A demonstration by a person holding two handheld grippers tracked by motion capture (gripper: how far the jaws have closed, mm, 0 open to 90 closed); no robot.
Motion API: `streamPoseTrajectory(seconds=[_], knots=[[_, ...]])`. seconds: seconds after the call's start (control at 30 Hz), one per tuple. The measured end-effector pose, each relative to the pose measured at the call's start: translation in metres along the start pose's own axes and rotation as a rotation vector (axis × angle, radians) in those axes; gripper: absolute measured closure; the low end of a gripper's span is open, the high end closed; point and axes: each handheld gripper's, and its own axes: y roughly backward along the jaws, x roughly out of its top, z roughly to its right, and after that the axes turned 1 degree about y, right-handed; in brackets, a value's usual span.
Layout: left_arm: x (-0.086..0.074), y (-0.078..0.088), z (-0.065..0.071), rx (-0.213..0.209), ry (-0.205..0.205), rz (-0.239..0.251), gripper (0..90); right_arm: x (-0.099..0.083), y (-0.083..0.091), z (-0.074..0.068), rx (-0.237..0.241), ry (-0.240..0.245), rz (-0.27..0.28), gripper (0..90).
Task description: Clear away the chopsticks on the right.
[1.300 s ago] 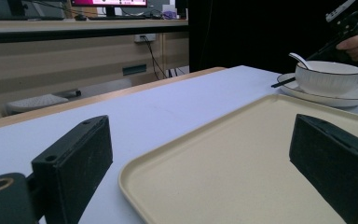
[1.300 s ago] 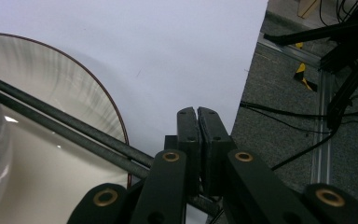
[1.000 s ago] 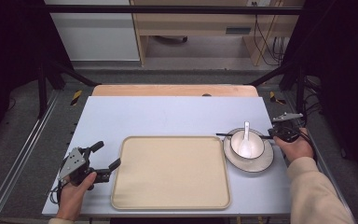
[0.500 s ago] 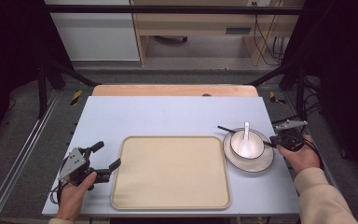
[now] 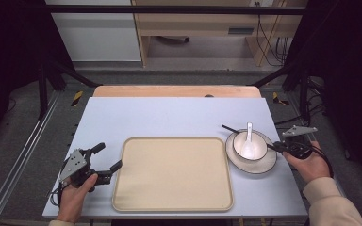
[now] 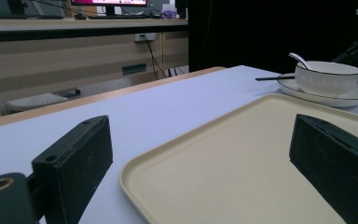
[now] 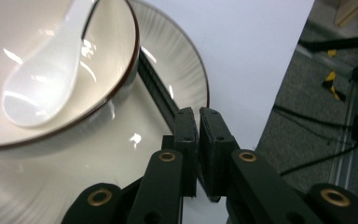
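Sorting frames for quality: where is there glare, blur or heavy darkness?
Right gripper view: glare spots on the spoon and bowl, with the near claw links soft. Left gripper view: its pads slightly blurred, bowl sharp. High view: evenly lit table, black surroundings.

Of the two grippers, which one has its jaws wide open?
The left gripper, beside the left edge of the beige tray: its black jaws stand far apart. The right gripper, by the plate, has its jaws almost together.

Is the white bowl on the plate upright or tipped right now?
Upright. The white black-rimmed bowl sits level on the white ridged plate, mouth up, with the white ceramic spoon resting inside.
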Motion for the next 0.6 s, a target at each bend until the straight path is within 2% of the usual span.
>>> streamPoseTrajectory(seconds=[0.13, 0.43, 0.6], knots=[[0.000, 0.000, 0.000, -0.002, -0.007, -0.004, 5.9, 0.003, -0.002, 0.002, 0.015, 0.018, 0.030, 82.1], [0.000, 0.000, 0.000, -0.002, -0.002, -0.002, 6.1, 0.004, -0.012, 0.003, 0.024, 0.040, 0.017, 80.7], [0.000, -0.001, 0.001, -0.003, -0.001, -0.005, 6.1, 0.004, -0.017, 0.004, 0.032, 0.031, 0.001, 80.4]])
